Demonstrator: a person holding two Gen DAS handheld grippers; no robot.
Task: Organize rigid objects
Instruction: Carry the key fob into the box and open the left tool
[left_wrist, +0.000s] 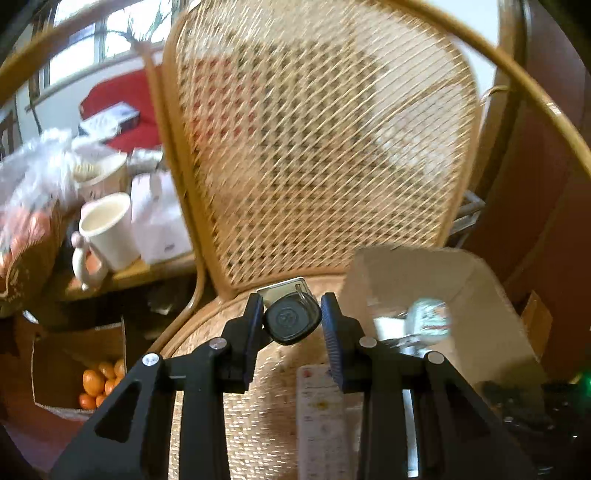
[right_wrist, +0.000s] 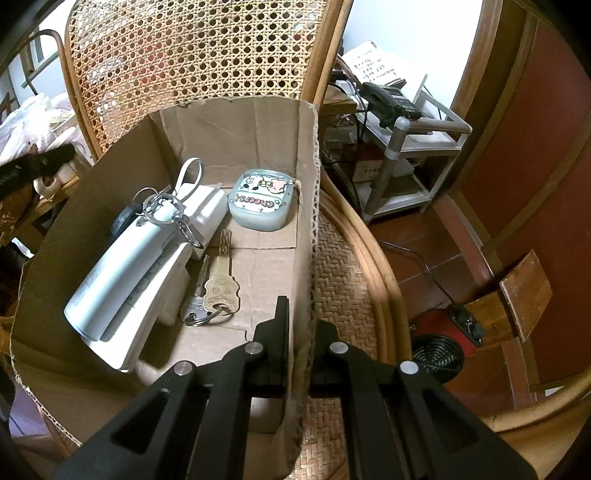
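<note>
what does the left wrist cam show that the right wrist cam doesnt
Only the left wrist view shows the left claw with a black key fob between its fingers, a white mug on a side table, oranges in a floor carton, and a remote on the seat.

Only the right wrist view shows the right claw clamped on the box wall, plus the contents clearly: a brass key, a pale bottle, a "Cheers" case. A phone sits on a shelf.

Both show the cane chair and the cardboard box.

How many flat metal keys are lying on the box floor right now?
2: the brass key mid-floor, and a silver key partly under it. More may hide beneath the bottle.
</note>
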